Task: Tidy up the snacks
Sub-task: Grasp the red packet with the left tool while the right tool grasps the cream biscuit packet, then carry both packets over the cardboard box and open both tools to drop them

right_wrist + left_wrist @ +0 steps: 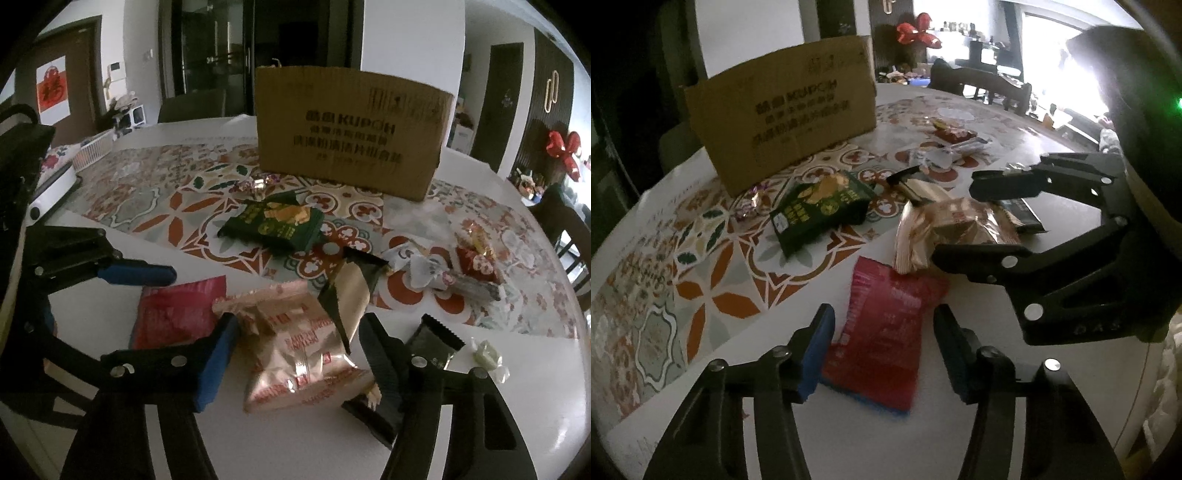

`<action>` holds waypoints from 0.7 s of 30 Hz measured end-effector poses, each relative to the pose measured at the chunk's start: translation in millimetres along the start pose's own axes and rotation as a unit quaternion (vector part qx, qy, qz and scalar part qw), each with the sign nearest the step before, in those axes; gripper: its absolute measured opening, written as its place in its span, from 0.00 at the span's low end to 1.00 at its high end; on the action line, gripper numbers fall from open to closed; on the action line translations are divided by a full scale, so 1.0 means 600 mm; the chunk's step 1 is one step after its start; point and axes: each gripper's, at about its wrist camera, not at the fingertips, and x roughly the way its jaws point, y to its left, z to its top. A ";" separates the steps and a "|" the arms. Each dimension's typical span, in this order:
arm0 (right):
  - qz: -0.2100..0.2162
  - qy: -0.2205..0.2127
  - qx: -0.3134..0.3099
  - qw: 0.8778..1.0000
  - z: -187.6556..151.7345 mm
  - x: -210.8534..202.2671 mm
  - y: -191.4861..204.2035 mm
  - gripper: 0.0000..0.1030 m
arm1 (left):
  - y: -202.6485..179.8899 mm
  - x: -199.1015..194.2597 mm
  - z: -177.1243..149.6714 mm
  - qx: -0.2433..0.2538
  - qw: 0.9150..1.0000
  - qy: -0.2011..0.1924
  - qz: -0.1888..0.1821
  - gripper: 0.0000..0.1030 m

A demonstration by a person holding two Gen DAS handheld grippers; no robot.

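Both claws straddling snack packs, neither pinching yet.

Left claw (pixel 884 347) part-open around the red snack pack (pixel 886 332), which lies flat on the white surface (pixel 798 413) well in front of the cardboard box (pixel 783 122); blue pads (pixel 816 354) flank it, gap visible each side. Right claw (pixel 295 354) part-open astride the pink-gold foil pack (pixel 295 358), just right of the red pack; pads close to it, contact unclear. Green snack box (pixel 277 225) lies between the foil pack and the cardboard box. Black wrapper (pixel 436 343) just right of the right claw.
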 end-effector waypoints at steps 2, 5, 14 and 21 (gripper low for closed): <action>0.003 0.005 0.001 1.000 -0.001 0.004 -0.001 0.61 | 0.003 0.003 -0.003 -0.012 1.000 0.006 -0.003 0.45; 0.007 0.014 0.004 1.000 -0.002 0.010 -0.002 0.54 | 0.004 0.003 -0.005 -0.026 1.000 0.003 -0.001 0.44; 0.019 0.019 0.028 0.999 -0.007 0.008 -0.010 0.47 | 0.015 -0.007 -0.006 -0.109 0.994 -0.006 -0.002 0.37; 0.016 0.001 0.034 0.999 -0.007 -0.011 -0.014 0.46 | 0.015 -0.036 0.003 -0.157 0.987 -0.025 0.017 0.37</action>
